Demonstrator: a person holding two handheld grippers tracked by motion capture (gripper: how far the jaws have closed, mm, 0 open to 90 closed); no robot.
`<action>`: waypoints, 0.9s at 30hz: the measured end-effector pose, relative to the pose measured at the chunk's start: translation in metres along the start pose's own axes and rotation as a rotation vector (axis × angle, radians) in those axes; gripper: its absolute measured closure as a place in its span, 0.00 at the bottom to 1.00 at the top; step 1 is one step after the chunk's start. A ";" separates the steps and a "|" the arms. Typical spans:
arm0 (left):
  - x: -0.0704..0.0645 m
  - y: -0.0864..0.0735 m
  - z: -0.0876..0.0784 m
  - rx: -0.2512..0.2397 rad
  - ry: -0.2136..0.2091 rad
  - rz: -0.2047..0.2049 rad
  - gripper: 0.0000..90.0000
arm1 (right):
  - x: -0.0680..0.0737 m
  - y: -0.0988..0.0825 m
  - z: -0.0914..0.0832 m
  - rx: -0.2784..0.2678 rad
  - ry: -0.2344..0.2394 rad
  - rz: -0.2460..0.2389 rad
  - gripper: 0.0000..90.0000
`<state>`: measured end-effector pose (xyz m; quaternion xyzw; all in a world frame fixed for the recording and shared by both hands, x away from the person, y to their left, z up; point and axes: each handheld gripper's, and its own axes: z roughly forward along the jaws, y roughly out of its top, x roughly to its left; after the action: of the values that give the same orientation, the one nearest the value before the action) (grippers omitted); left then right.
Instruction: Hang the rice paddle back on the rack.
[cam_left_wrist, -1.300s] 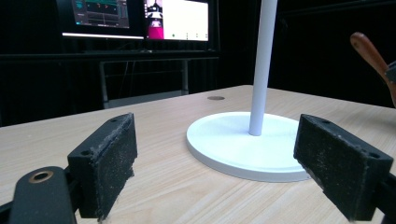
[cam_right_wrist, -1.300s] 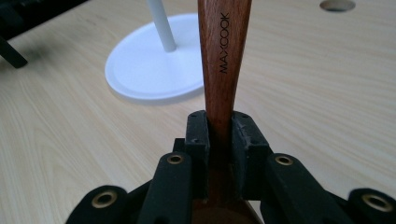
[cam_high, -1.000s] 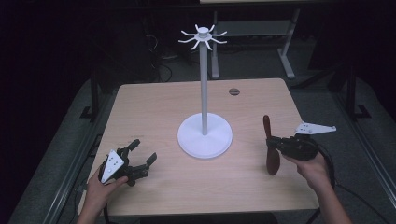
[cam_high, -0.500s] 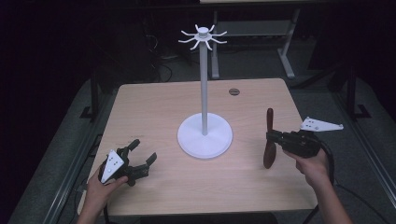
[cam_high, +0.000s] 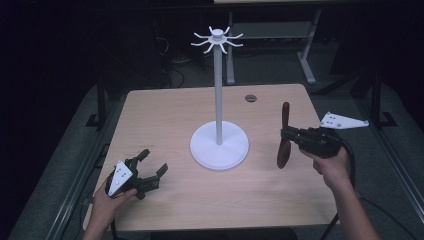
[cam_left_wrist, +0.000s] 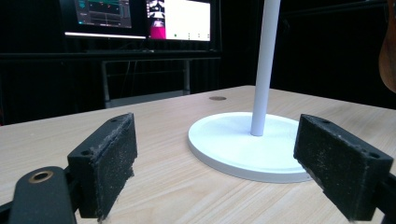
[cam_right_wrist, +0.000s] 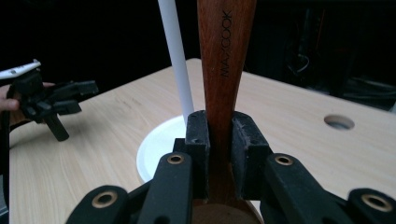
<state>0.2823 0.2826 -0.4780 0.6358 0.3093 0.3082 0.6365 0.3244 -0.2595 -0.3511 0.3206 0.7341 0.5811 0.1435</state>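
Height is what changed: the right tongs (cam_high: 289, 135), clamped on the neck of a wooden spoon (cam_high: 284, 136), have lifted it off the surface (cam_high: 165, 115) and stood it nearly upright beside the white hook stand (cam_high: 218, 90), probably for hanging. Left tongs (cam_high: 147, 170) rest low, jaws apart and empty.

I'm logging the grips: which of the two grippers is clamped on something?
The right gripper: its pads pinch the handle of a dark wooden spoon, held upright beside the white stand. The left gripper rests open on the table.
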 end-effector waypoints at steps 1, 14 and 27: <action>0.000 0.000 0.000 0.000 -0.002 0.007 0.14 | 0.001 0.003 0.001 -0.004 0.003 -0.006 0.87; 0.000 0.000 0.000 0.005 0.001 0.016 0.14 | 0.009 0.041 0.013 -0.035 0.039 -0.055 0.87; 0.000 0.000 -0.001 0.006 -0.005 0.023 0.14 | 0.019 0.092 0.029 -0.082 0.090 -0.109 0.87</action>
<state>0.2814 0.2828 -0.4777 0.6421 0.3013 0.3130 0.6316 0.3552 -0.2143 -0.2689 0.2474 0.7318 0.6158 0.1549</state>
